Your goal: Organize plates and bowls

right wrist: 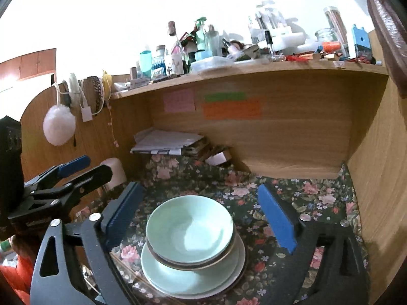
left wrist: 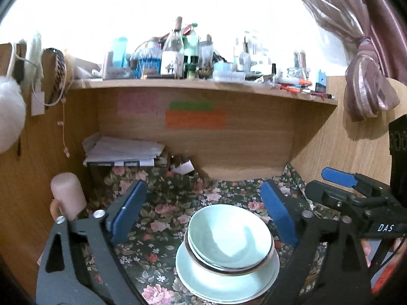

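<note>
Left wrist footage shows the bowls nested on the plates as one pale green stack, set on the floral-covered counter near the camera; stacking by size is judged to save room and keep the pile steady. The left hand-held gripper is held above and behind the stack, aimed slightly downward, its blue pads spread wide with nothing clamped. In the right wrist view, the right hand-held gripper is posed likewise, jaws apart and empty, the stack lying below between them, untouched. A cluttered shelf is seen far behind.
</note>
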### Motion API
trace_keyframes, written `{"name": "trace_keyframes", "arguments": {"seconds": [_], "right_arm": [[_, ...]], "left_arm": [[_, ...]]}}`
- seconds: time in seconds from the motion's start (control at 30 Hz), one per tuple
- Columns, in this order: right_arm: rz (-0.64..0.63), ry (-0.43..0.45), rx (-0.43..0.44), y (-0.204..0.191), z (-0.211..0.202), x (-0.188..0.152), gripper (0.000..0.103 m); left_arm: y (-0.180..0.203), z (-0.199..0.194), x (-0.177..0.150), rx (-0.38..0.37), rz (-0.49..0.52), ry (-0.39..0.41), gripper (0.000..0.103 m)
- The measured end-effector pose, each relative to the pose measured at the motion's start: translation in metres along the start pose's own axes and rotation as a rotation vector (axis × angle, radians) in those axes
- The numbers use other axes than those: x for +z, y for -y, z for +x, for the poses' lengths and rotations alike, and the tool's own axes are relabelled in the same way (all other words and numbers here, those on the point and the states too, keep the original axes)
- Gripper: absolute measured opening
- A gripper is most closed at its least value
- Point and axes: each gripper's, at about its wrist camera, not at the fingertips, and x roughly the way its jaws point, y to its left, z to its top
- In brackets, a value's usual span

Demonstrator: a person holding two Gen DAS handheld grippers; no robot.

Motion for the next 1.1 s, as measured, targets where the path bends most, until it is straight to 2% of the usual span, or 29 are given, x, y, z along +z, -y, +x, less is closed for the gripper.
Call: {"name": "trace_keyframes", "arguments": {"seconds": [0.1, 0.47, 1.1], "right_arm": [[-0.003, 0.026, -0.018, -0.001, -0.006, -0.002, 0.103], [-0.014, 0.061, -0.033, -0.008, -0.022, -0.004, 0.103], [-0.020, 0.077, -0.022, -0.012, -0.024, -0.002, 0.103]], "left_arm": [[0.002, -0.007, -0.002, -0.004, 0.008, 0.015, 0.100], [0.002, -0.013, -0.008, -0.004, -0.012, 0.035, 0.102], [0.002, -0.016, -0.009, -0.013, -0.023, 0.045, 0.103]]}}
